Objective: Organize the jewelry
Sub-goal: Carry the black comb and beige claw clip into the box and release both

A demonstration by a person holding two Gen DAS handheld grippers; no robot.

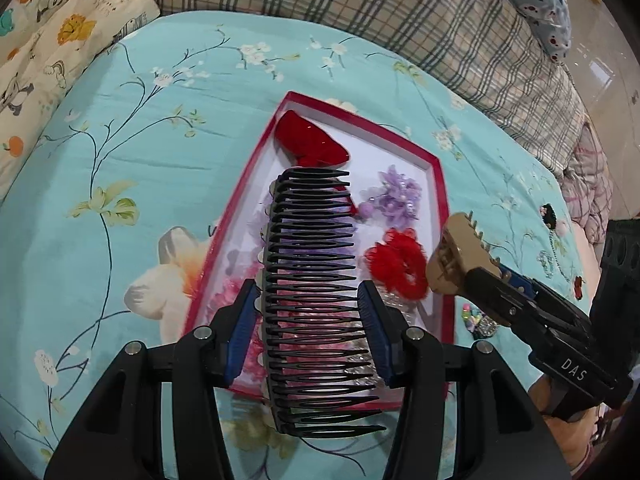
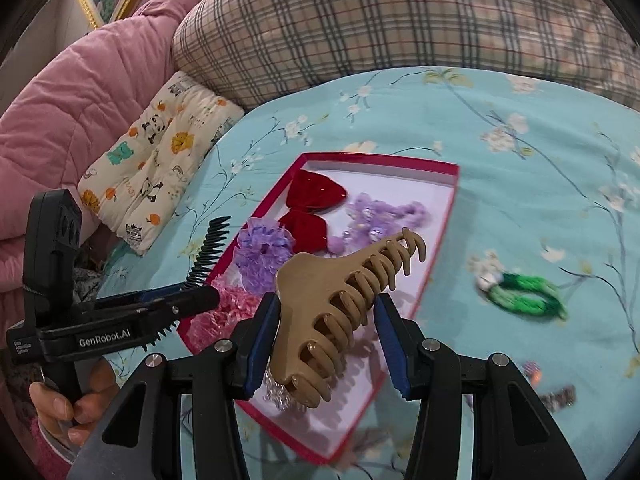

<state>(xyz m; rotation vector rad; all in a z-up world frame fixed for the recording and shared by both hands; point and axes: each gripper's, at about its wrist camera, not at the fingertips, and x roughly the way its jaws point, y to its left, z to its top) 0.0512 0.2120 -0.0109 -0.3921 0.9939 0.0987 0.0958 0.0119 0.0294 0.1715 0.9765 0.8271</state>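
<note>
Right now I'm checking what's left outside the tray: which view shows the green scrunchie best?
The right wrist view: the green scrunchie lies in the open on the bedspread, right of the red tray, slightly blurred. The left wrist view does not show it.

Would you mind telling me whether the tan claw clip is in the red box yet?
Not yet. The claw clip is held up in the right tool, above the box.

A: Where is there room around the red tray (image 2: pixel 451 216)?

B: Its far right part is bare white floor. The red bow (image 2: pixel 316 194), purple flowers (image 2: pixel 376 216) and pink scrunchie (image 2: pixel 224 312) crowd its left and near parts.

A: And outside the tray?

B: Open bedspread (image 2: pixel 500 184) to its right, until the green scrunchie (image 2: pixel 524 292). The plaid cushion (image 2: pixel 360 24) blocks the far side.
</note>
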